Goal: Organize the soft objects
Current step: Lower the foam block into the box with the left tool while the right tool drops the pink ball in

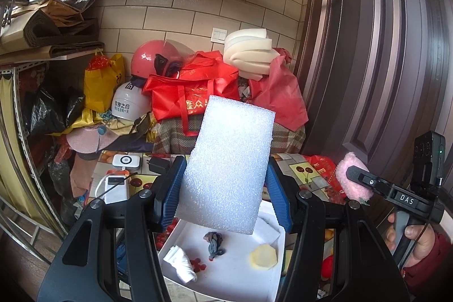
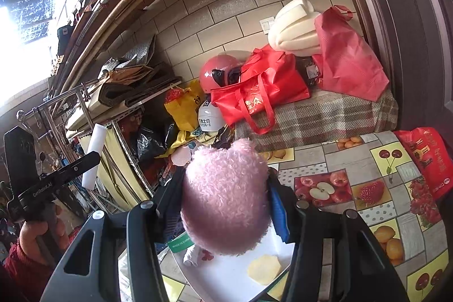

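Observation:
My left gripper is shut on a white foam block, which stands upright between the blue pads above a white tray. In the tray lie a white cloth wad, a grey-blue knotted fabric piece, small red bits and a yellow sponge piece. My right gripper is shut on a pink fluffy plush, held over the same tray, where the yellow sponge shows. From the left wrist view the plush and the right gripper appear at right, held by a hand.
The tray rests on a table with a fruit-pattern cloth. Behind it sit red bags, helmets, rolled white foam and a plaid cushion. A power bank and charger lie left of the tray; a metal shelf rack stands at left.

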A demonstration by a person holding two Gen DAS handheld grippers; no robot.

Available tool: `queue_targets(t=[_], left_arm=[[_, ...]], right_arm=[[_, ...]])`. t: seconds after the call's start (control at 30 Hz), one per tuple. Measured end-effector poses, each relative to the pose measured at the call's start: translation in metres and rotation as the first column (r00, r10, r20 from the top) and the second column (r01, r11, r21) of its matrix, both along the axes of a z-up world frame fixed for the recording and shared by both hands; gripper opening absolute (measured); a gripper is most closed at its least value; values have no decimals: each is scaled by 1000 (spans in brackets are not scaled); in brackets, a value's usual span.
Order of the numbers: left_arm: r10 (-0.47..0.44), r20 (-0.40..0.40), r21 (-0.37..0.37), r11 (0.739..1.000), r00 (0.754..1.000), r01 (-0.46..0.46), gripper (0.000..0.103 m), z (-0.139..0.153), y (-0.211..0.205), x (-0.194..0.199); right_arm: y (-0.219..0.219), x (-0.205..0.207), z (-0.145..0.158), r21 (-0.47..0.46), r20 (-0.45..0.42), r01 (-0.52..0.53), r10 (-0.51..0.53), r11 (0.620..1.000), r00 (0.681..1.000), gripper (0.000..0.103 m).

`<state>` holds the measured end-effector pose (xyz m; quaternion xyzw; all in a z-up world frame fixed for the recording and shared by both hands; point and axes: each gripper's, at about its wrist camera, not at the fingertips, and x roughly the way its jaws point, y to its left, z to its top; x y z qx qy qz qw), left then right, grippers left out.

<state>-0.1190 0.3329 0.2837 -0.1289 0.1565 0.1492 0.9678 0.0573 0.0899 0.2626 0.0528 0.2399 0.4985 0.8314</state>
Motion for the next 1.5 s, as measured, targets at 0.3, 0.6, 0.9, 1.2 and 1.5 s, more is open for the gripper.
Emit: queue_targets(t=[0.3,0.6,0.9,1.2,1.5], left_arm=[[-31,-84,-81,996,996,25,56,-47,15,61],[-79,-274,-138,990,958,42,56,-142,11,150],[-75,-378,-147,989,923,21,63,-182,13,184],[5,-368,-88,995,930,-40,103,-180,18,176],[14,-300,-104,994,954,-47,103,-159,18,129]], right_arm=[[31,20,-38,-76,-62,-13,9,997,998,54],[61,48,-108,-223,-189,-2,-41,975,981,54],[96,52,-159,-374,-201,-24,-55,927,978,58],[93,42,-160,-441,-79,64,-109,895,991,103],[37,57,-139,-412,-17,211,-239,886,971,103]])
